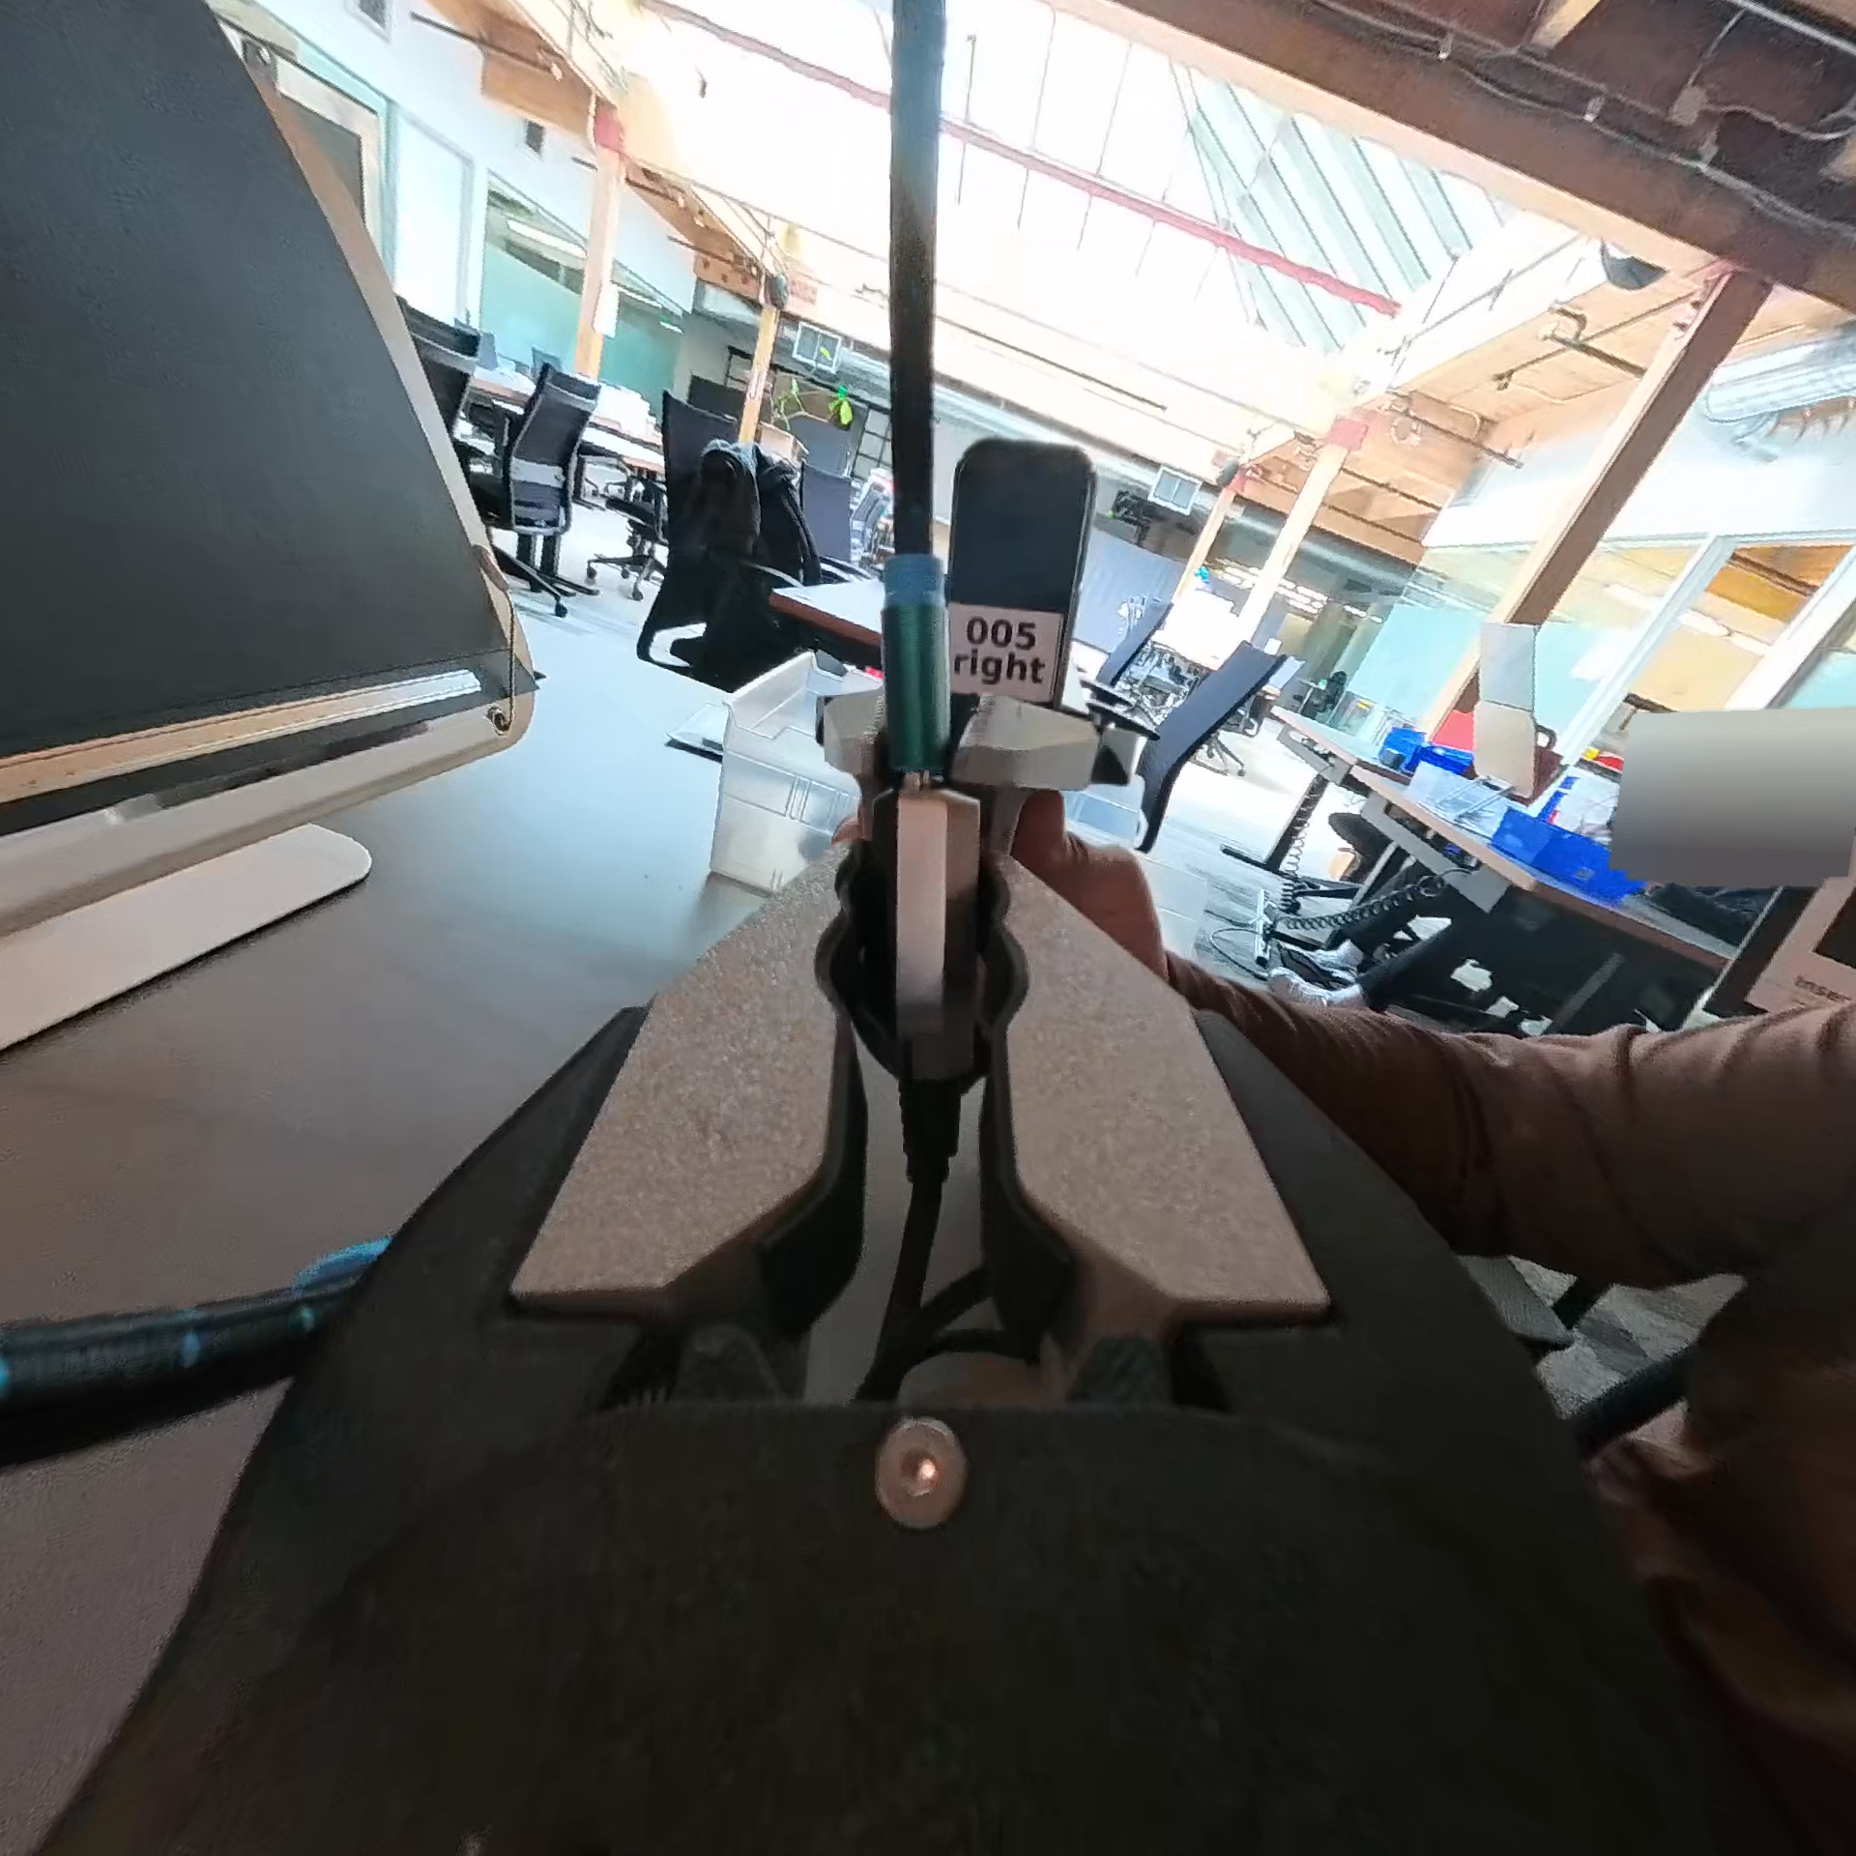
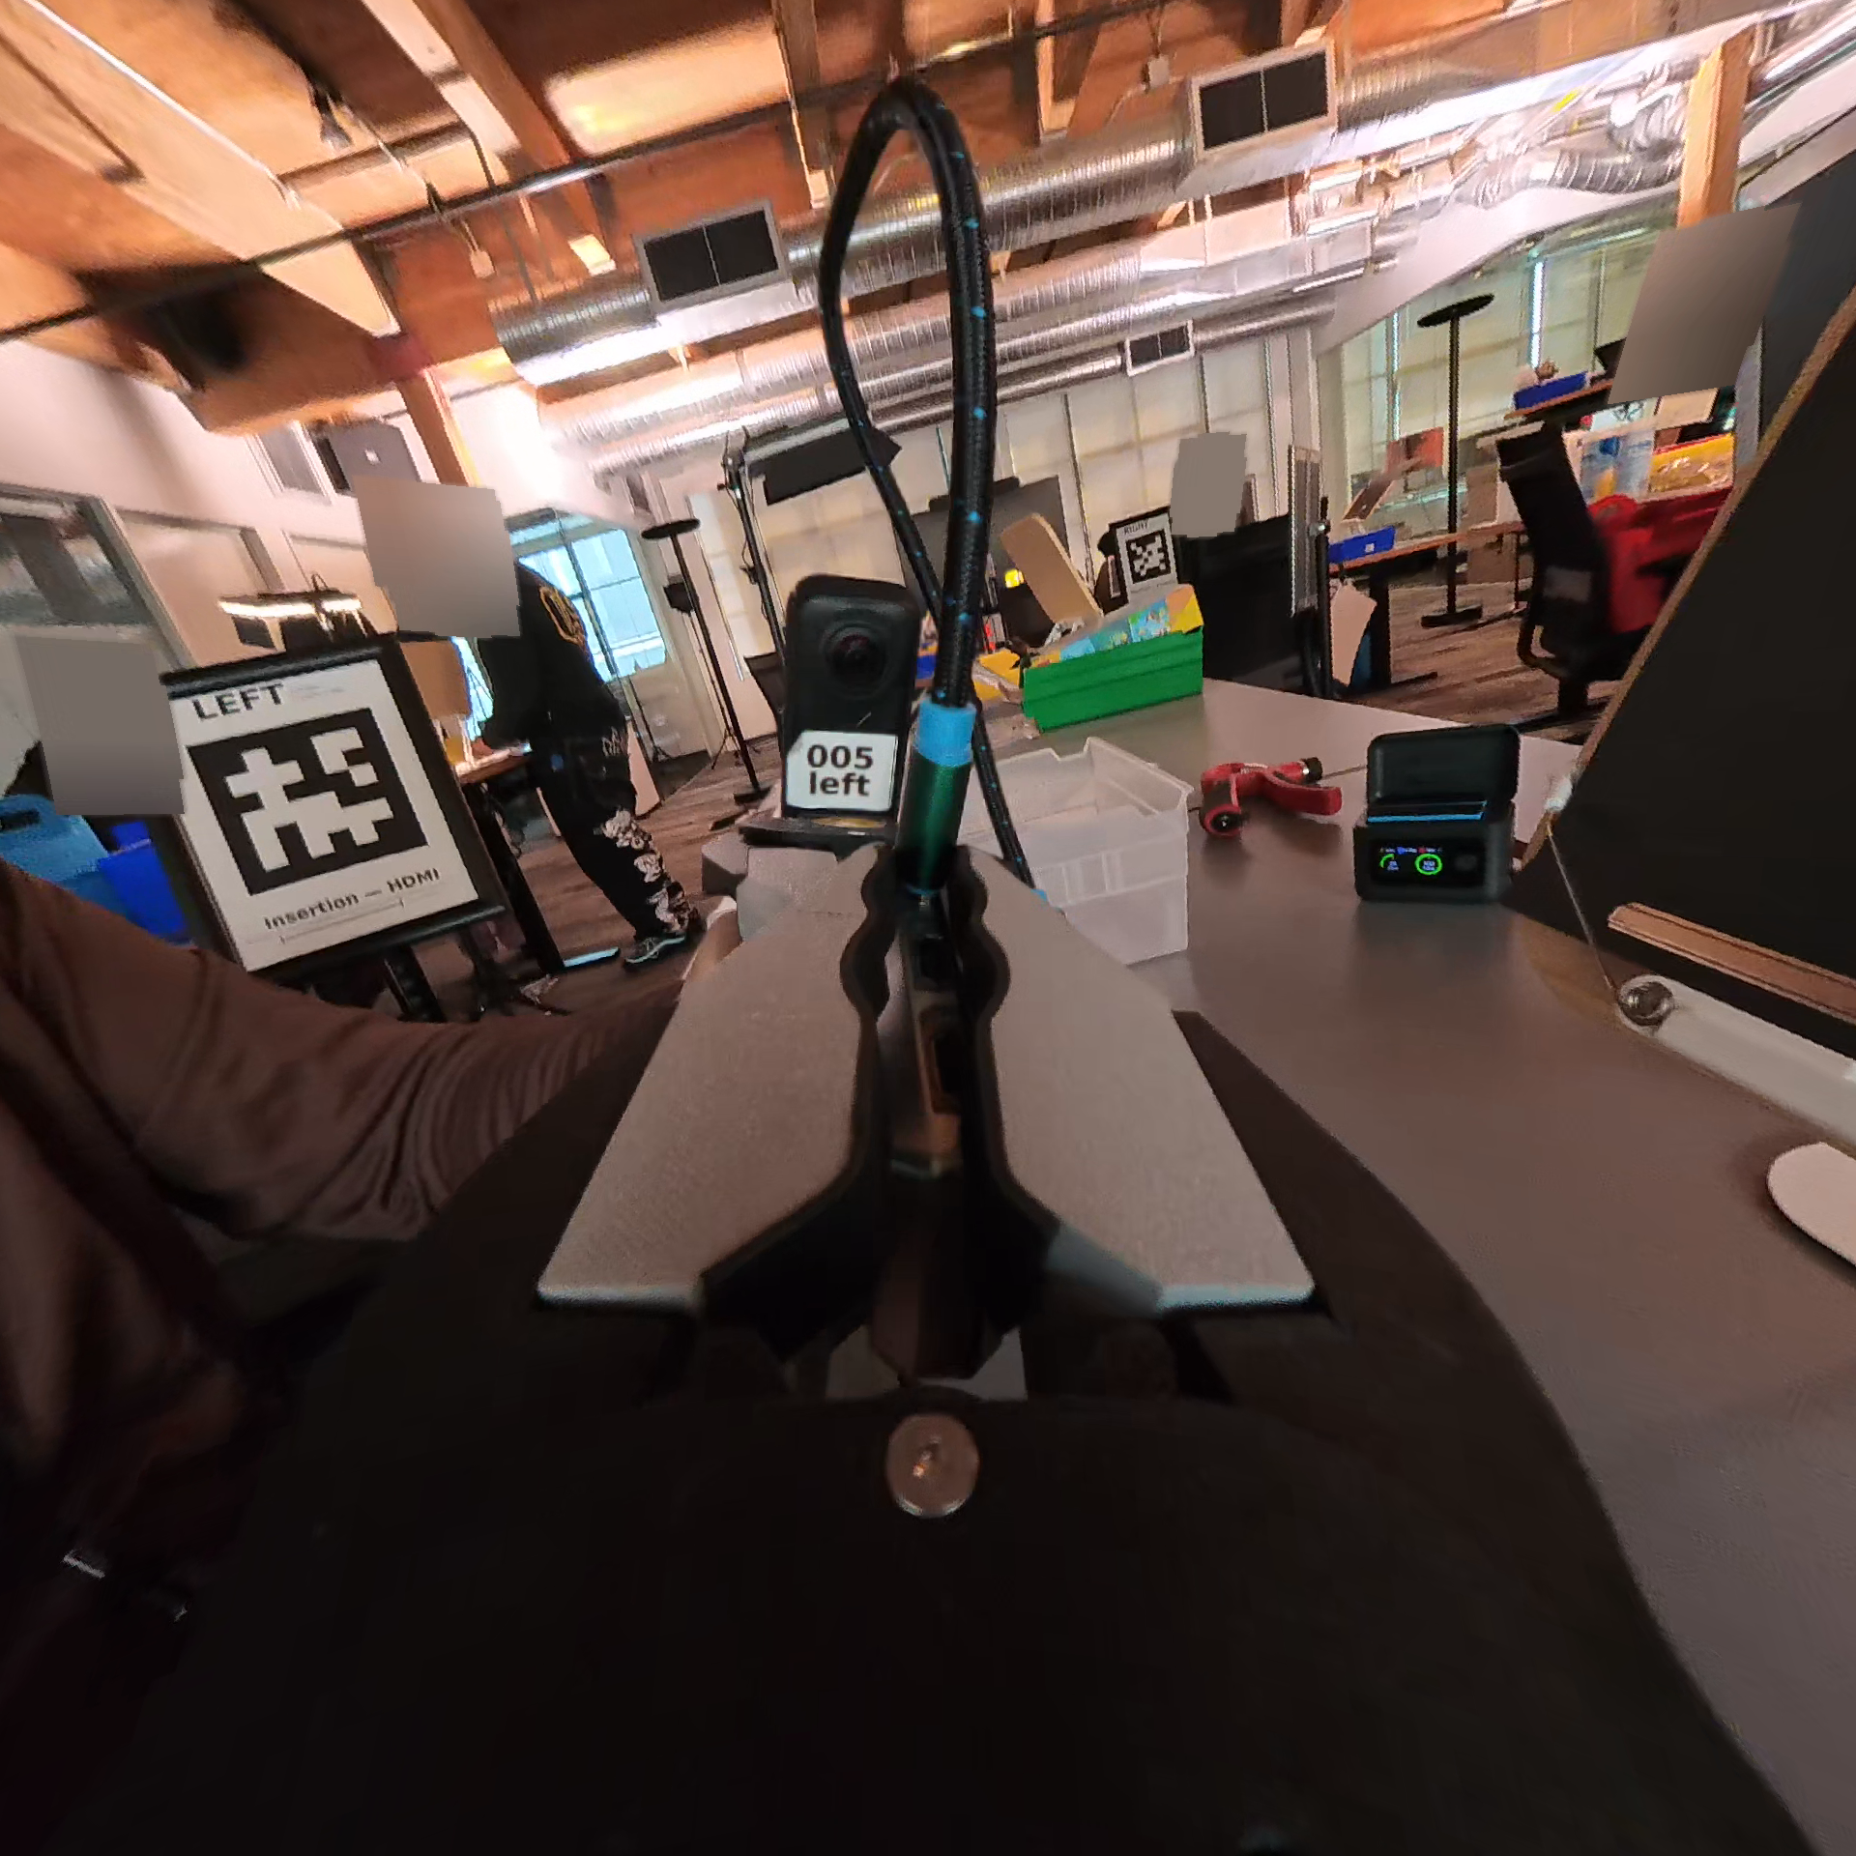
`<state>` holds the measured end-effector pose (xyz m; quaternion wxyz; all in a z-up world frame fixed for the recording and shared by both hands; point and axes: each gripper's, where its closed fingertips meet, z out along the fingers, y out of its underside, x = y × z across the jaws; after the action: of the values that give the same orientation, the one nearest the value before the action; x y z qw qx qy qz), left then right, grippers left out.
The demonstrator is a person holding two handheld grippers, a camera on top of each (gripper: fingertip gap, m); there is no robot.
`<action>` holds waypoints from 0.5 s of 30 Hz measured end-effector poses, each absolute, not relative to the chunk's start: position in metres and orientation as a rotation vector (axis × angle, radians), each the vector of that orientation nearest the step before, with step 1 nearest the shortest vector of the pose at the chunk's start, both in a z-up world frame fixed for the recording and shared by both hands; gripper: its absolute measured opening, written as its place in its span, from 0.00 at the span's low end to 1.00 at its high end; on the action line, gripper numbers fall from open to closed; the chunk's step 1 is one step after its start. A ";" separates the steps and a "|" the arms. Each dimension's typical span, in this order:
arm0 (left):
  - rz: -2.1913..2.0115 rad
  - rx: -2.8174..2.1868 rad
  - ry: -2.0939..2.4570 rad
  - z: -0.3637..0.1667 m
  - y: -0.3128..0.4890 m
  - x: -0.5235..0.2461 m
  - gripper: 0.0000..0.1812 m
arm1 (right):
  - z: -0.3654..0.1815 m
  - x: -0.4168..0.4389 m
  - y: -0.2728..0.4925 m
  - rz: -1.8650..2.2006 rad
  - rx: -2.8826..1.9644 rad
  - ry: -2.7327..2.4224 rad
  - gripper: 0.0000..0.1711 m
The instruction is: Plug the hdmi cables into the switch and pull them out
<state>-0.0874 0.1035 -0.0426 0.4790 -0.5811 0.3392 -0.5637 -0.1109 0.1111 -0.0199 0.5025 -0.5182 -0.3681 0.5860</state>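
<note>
Two grippers meet nose to nose above the dark table [image 2: 1406,1055]. The left gripper [image 1: 929,964] is clamped on a small white switch [image 1: 922,904]. The right gripper [image 2: 929,994] is closed around the green plug [image 2: 929,814] of a braided black cable [image 2: 964,402], which loops upward.

On the desk [image 2: 1406,1055], a clear bin [image 2: 1095,854] sits behind the two facing claws, a clamp [image 2: 1270,793] and a small case [image 2: 1436,824] lie to its right, and a monitor [image 1: 201,402] stands at the side.
</note>
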 end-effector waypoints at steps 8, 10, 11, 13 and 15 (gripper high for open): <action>-1.394 -1.387 0.775 -0.035 0.105 -0.091 0.10 | -0.013 -0.112 0.112 1.460 -1.181 -0.818 0.04; -1.386 -1.385 0.770 -0.034 0.105 -0.092 0.10 | -0.012 -0.112 0.112 1.477 -1.163 -0.807 0.04; -1.377 -1.387 0.774 -0.034 0.105 -0.091 0.10 | -0.012 -0.112 0.112 1.488 -1.154 -0.800 0.04; -1.358 -1.401 0.805 -0.040 0.102 -0.088 0.10 | 0.010 -0.092 0.120 1.564 -1.028 -0.617 0.04; -1.329 -1.432 0.823 -0.047 0.104 -0.084 0.09 | 0.019 -0.066 0.135 1.603 -1.001 -0.507 0.03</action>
<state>-0.0844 0.1039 -0.0475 0.4890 -0.5891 0.3388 -0.5468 -0.0656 0.1349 0.0186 0.5583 -0.4243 -0.2149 0.6798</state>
